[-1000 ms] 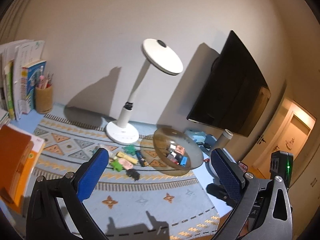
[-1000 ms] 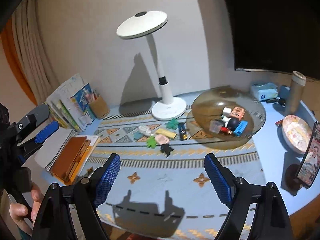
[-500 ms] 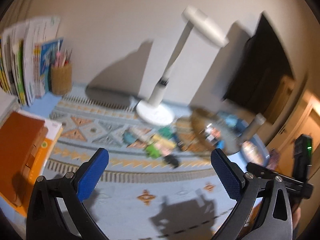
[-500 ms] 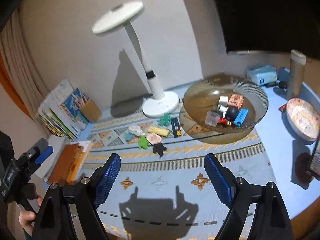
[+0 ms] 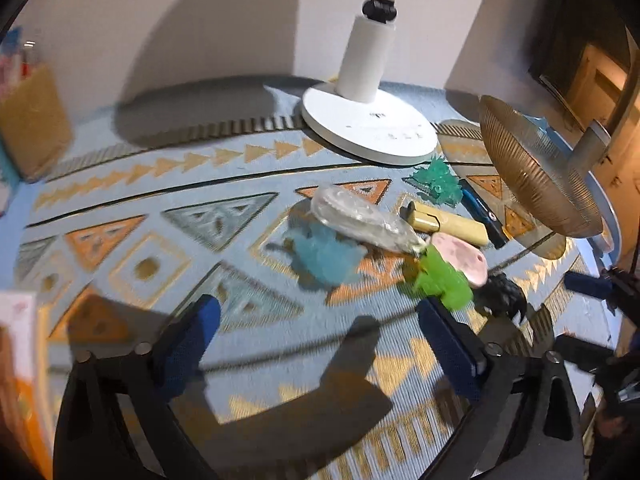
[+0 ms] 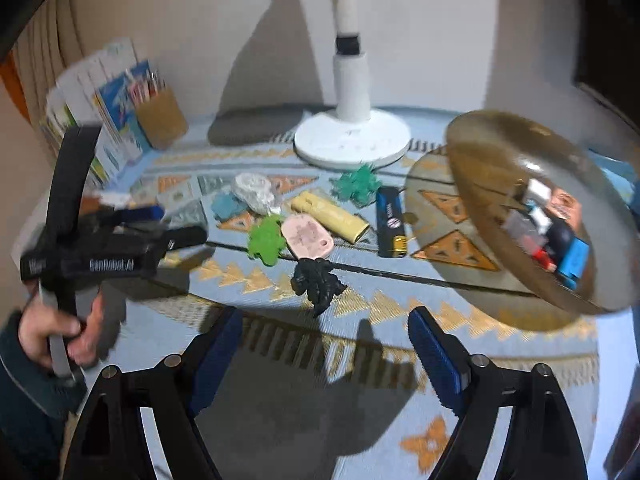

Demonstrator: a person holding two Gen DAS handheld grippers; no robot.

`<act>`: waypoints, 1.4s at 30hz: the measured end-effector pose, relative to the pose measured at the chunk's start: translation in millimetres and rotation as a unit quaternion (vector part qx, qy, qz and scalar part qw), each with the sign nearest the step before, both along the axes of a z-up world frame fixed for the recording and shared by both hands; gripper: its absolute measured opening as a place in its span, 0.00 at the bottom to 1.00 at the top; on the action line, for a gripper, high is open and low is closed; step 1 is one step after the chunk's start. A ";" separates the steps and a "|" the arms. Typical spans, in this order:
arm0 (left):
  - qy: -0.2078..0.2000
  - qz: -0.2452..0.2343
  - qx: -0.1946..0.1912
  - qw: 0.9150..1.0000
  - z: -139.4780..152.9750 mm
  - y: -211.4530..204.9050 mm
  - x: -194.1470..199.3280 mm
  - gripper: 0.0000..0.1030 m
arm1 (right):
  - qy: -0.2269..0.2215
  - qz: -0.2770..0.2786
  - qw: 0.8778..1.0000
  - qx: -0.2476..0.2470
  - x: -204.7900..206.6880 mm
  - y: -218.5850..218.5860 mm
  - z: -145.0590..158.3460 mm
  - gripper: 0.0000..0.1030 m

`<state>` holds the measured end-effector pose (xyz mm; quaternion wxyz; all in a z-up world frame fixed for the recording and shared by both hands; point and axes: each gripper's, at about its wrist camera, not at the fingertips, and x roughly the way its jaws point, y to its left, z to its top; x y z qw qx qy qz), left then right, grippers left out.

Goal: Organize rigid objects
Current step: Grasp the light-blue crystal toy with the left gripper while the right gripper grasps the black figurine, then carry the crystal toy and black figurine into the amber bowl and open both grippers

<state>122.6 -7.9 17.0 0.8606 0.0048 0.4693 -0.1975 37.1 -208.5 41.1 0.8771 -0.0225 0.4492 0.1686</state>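
In the left wrist view the left gripper, jaws spread but closing on nothing, hangs low in the frame below the blue toy and green toy; packed this tightly, a pinch could knock their neighbours. In the right wrist view the right gripper, also narrowing and empty, faces the black figure at centre, while the amber bowl at right already holds several small blocks.
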 end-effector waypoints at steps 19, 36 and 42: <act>-0.025 -0.011 -0.005 1.000 5.5 -8.2 -20.5 0.29 | 0.020 -0.013 1.000 -0.012 25.0 18.5 -25.1 0.37; -0.030 -0.007 0.022 0.999 -2.8 -18.2 -124.6 0.45 | 0.030 -0.051 0.998 0.003 -65.5 -43.3 -26.3 0.37; -0.042 -0.007 0.060 0.997 -4.8 -26.0 -131.8 0.75 | 0.017 -0.033 0.999 0.019 -73.5 -49.0 -34.0 0.51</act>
